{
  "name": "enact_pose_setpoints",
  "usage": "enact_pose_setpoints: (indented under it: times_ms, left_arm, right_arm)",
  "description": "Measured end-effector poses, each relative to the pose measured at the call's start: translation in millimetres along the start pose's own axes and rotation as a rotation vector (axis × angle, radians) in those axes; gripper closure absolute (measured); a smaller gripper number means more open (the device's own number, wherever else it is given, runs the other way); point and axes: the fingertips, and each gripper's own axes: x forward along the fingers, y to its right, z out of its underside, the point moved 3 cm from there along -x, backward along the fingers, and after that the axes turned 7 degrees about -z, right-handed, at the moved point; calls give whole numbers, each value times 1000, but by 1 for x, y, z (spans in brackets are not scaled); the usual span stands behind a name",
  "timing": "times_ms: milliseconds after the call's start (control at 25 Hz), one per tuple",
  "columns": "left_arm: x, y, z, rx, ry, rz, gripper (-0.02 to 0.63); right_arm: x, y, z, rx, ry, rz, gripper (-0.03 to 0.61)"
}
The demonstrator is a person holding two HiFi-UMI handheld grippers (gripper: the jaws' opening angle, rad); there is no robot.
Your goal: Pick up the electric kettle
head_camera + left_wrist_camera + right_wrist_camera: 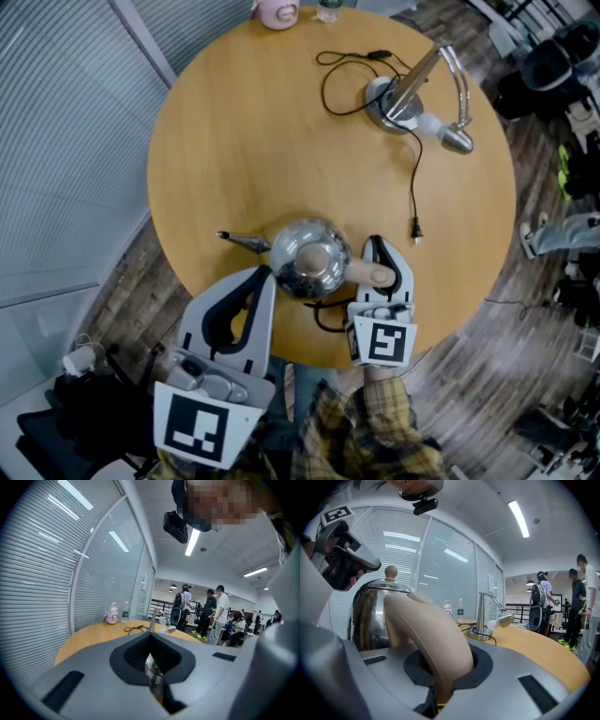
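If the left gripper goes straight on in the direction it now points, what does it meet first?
Most likely the shiny body of the electric kettle: the left gripper points at it from close by; whether they already touch is unclear.

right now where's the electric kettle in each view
Head view: electric kettle low centre, near the table's near edge.
Left gripper view: only a shiny sliver low centre between the jaws, likely it.
Right gripper view: body at left, handle gripped by the right hand-held gripper.
Shared landmark: silver desk lamp.
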Motion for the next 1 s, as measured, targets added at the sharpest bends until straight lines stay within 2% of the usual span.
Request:
enact_pose_setpoints:
  times_ms: [240,440,680,1000]
  left_arm:
    - [0,-3,-4,0,5,-8,615]
    - [0,-5,-11,-1,18,-13,615]
    - [-2,-11,-18,-5,34,-23,615]
    - [-4,-17,-30,-8,54,-36,615]
  right_arm:
    - [0,2,-7,-9,31,6,538]
    - [-2,9,-21,62,73,22,541]
    - [-4,5,-38,10,103,7,545]
    - [-5,9,-63,21,167,25,545]
